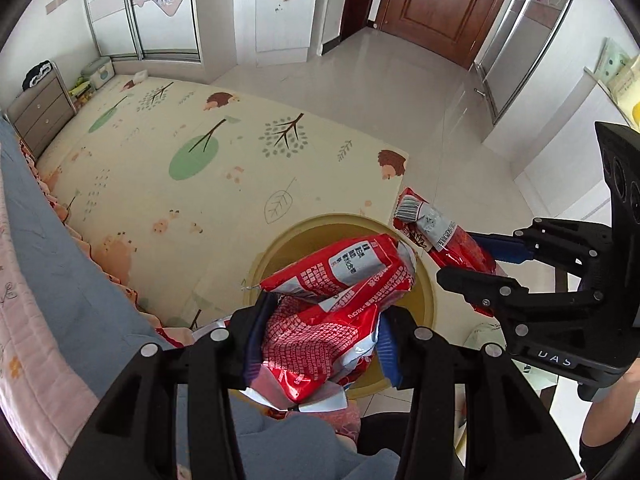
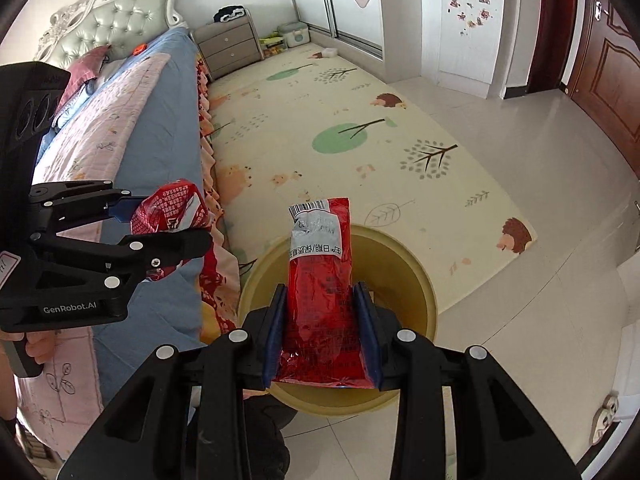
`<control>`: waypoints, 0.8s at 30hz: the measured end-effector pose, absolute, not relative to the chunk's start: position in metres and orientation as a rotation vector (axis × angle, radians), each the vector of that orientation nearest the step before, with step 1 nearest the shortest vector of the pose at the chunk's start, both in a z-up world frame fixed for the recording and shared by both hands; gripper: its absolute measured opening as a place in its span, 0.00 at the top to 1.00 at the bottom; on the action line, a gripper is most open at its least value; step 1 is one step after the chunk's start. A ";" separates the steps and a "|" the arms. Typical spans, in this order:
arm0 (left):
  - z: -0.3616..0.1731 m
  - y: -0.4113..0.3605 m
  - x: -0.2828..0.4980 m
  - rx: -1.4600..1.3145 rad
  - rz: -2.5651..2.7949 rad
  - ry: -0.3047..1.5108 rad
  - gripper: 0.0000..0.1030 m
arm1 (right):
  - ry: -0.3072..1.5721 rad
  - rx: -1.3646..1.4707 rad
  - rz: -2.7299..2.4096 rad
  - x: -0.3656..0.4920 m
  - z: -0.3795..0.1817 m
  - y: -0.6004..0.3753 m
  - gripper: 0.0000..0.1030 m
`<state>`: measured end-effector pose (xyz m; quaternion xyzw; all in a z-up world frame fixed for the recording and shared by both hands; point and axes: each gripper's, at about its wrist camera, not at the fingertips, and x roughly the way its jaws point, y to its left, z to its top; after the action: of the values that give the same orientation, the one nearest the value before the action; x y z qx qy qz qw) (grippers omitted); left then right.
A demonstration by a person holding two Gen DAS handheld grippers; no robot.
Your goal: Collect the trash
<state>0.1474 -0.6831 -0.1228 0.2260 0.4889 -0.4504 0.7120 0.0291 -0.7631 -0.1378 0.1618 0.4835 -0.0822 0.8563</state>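
The bed (image 2: 160, 120) ran along the left, its frilled edge close beside the yellow bin (image 2: 424, 280) on the floor. The left gripper (image 1: 316, 344) was closed on a crumpled red wrapper (image 1: 336, 280), held over the bin's mouth. The right gripper (image 2: 320, 332) clamped a flatter red packet (image 2: 320, 280), also above the bin, its jaws narrow around it. Both pieces seemed gathered but not yet dropped, so the release was what remained; the bin's inside looked bare as far as could be seen. No other trash showed on the mat (image 2: 360, 140) or tiles. The two grippers sat near each other, with open floor to the right and the bed hemming the left.
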 end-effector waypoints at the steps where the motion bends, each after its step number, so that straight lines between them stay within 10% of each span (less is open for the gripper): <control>1: -0.126 -0.686 0.148 0.507 -1.003 1.092 0.52 | 1.021 0.350 -0.171 0.029 -0.141 -0.766 0.67; 5: -0.135 -0.695 0.146 0.535 -0.963 1.093 0.09 | 1.043 0.428 -0.157 0.032 -0.156 -0.782 0.60; 24: -0.140 -0.697 0.145 0.548 -0.997 1.104 0.09 | 1.078 0.422 -0.194 0.024 -0.166 -0.785 0.59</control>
<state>0.1452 -0.6970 -0.1402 0.2463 0.4958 -0.4478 0.7021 0.0241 -0.7853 -0.1661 0.1991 0.5084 -0.0913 0.8328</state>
